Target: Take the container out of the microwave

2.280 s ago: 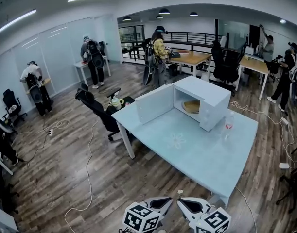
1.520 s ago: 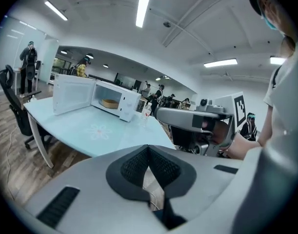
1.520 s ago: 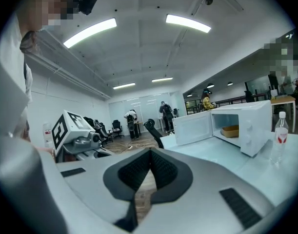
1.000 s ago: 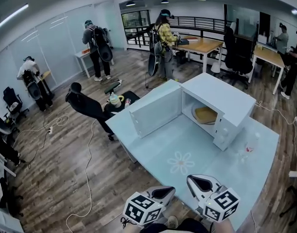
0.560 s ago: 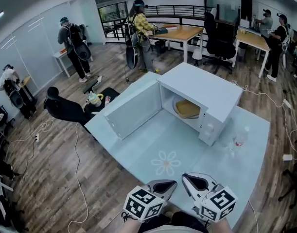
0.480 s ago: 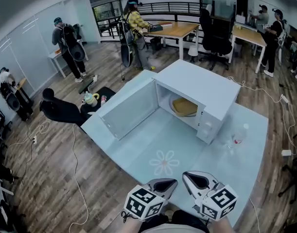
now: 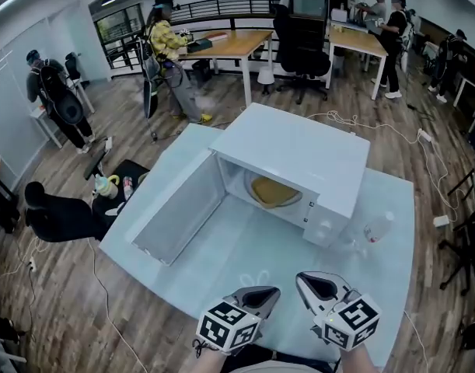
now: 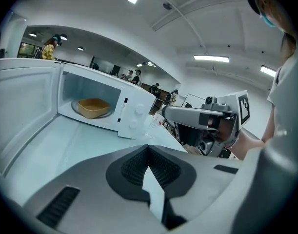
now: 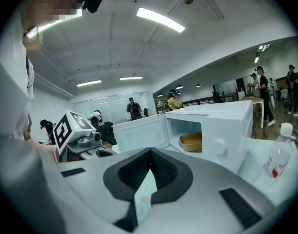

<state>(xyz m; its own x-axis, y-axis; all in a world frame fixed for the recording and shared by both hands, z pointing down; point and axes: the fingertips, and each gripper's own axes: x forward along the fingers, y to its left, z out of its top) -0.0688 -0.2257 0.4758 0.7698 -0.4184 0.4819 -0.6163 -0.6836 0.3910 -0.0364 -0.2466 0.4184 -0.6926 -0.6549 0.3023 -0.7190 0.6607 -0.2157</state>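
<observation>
The microwave (image 7: 299,158) stands on the pale table (image 7: 221,264) with its door (image 7: 179,216) swung wide to the left. Near the table's front edge, the left gripper (image 7: 267,294) has its jaws pressed together on nothing. Inside the open cavity sits the container (image 7: 272,191), a shallow tan tray with rounded corners, seemingly empty, though its inside is dim. The right gripper (image 7: 309,281), just beside the left, is likewise closed and empty. A clear bottle (image 7: 375,228) stands at the far right.
</observation>
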